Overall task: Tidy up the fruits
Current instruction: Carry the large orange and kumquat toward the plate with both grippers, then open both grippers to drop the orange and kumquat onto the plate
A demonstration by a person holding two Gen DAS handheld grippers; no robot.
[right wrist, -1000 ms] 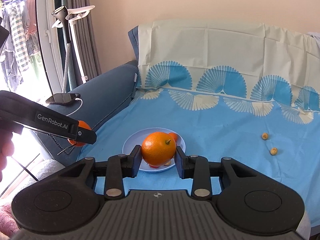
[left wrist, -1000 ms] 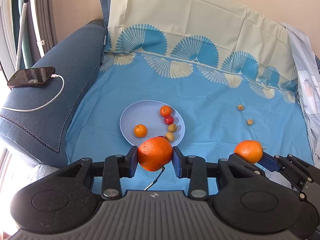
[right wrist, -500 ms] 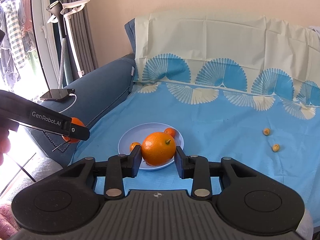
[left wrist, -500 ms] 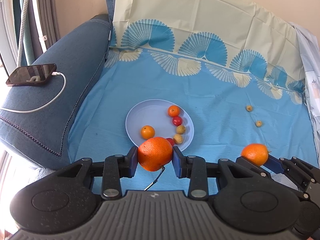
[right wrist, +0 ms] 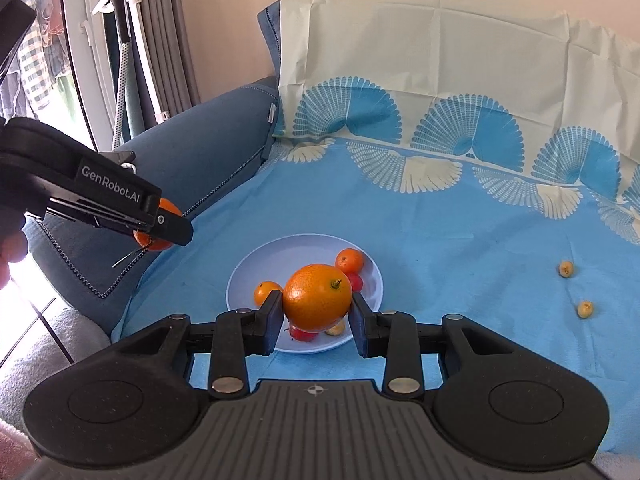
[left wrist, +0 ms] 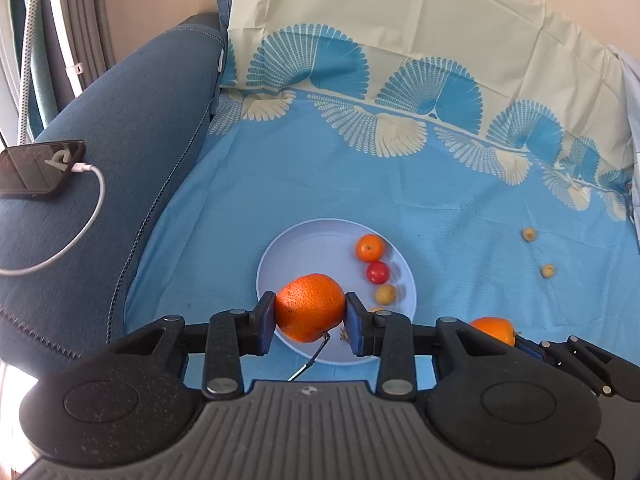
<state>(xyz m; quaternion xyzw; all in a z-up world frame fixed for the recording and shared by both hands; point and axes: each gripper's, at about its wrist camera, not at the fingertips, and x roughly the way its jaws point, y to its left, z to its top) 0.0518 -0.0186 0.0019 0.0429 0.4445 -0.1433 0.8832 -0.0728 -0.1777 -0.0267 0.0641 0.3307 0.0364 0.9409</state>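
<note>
1. My left claw (left wrist: 310, 322) clenches an orange (left wrist: 310, 307) over the near rim of the plate (left wrist: 296, 252), hiding part of it.
2. "GenRobot.AI" reads on that claw's side in the right wrist view.
3. My right claw (right wrist: 316, 316) grips another orange (right wrist: 317, 297) above the plate, covering fruit there.
4. Two small yellow fruits (right wrist: 567, 269) lie on the blue sheet (right wrist: 460, 240).

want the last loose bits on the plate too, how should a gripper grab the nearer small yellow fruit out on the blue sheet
Take the nearer small yellow fruit across its round middle, coming straight down from above. It lies alone on the flat blue sheet, apart from the other yellow fruit, so the fingers probably have room either side. It may roll, so close gently. Both grippers hold oranges now.
</note>
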